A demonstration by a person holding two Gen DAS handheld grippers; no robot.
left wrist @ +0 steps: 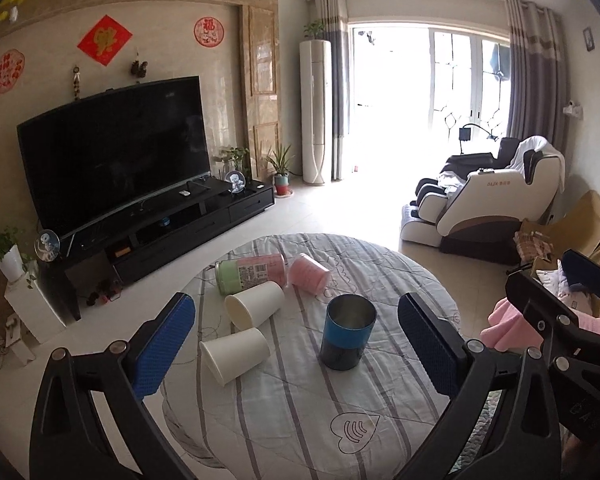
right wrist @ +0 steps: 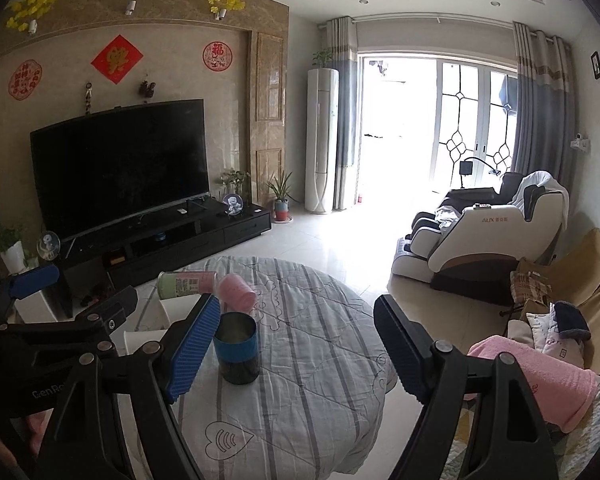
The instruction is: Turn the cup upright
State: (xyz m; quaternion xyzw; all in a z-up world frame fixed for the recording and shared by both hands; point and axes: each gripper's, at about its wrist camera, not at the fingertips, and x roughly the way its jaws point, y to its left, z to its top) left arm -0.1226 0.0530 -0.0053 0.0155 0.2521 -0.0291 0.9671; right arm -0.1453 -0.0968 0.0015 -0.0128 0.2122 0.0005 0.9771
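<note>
A blue and black metal cup [left wrist: 347, 334] stands upright on the round table [left wrist: 300, 408], open end up. Two white paper cups [left wrist: 256, 309] [left wrist: 234, 354] lie on their sides to its left. A pink cup [left wrist: 310, 274] and a green and pink can [left wrist: 252, 273] lie on their sides farther back. My left gripper [left wrist: 296, 344] is open and empty, hovering in front of the cups. My right gripper [right wrist: 300, 348] is open and empty; the blue cup [right wrist: 236, 346] stands just right of its left finger. The pink cup [right wrist: 236, 290] and can [right wrist: 186, 284] lie behind.
A striped grey cloth covers the table. A TV [left wrist: 114, 152] on a black stand sits at back left. A massage chair [left wrist: 492, 196] and a sofa with a pink towel [right wrist: 540, 380] are on the right. Tiled floor surrounds the table.
</note>
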